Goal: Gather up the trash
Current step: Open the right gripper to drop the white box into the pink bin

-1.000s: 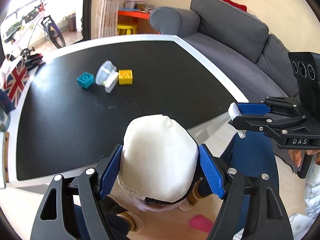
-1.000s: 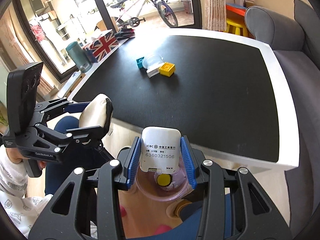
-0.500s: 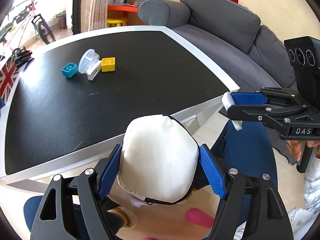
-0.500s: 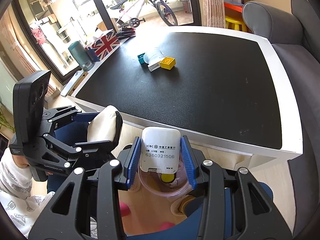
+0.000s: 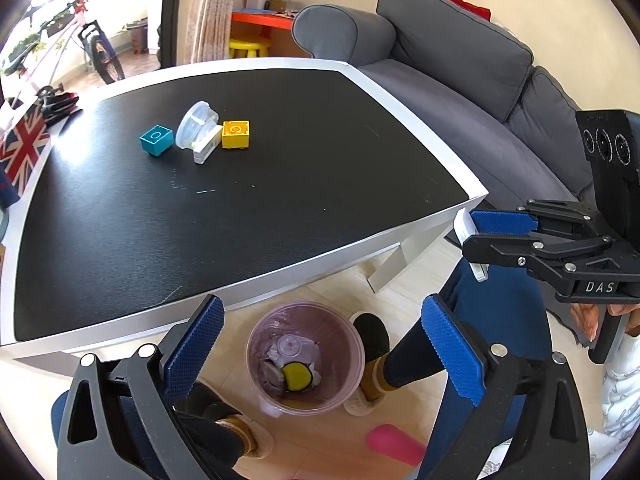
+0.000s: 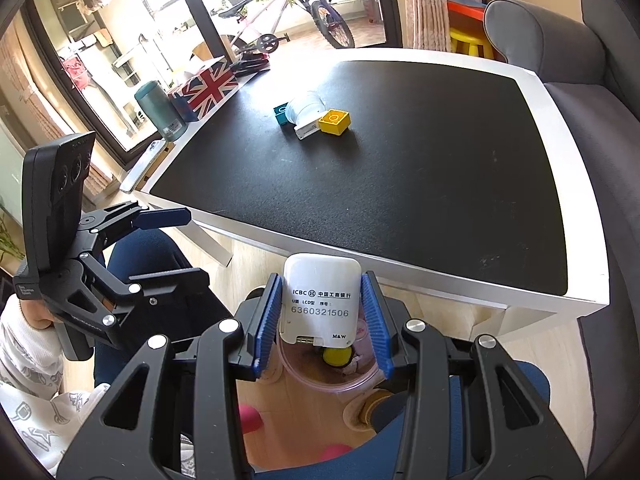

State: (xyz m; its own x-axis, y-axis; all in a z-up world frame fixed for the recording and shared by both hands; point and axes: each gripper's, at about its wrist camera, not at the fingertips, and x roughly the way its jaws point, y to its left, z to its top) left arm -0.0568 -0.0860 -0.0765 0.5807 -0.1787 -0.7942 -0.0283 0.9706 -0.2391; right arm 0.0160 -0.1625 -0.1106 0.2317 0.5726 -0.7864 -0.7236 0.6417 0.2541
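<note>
Two grippers hang over the floor at the near edge of the worktop. Furthest left on its black top sits a teal block, then a clear plastic cup tipped on its side against a small white box, then a yellow block touching that box.

Nearer me, the left gripper has its blue-padded jaws spread wide with nothing between them. Straight below the gap stands a pink translucent bin on the wooden floor, between the person's feet, holding crumpled scraps and a round yellow piece.

Further right, the right gripper has its jaws clenched on a white ICBC device, printed face up, held above the bin's rim. From the left wrist view the same device shows only as a white edge poking past the blue pad. A grey sofa runs along the worktop's right side.
</note>
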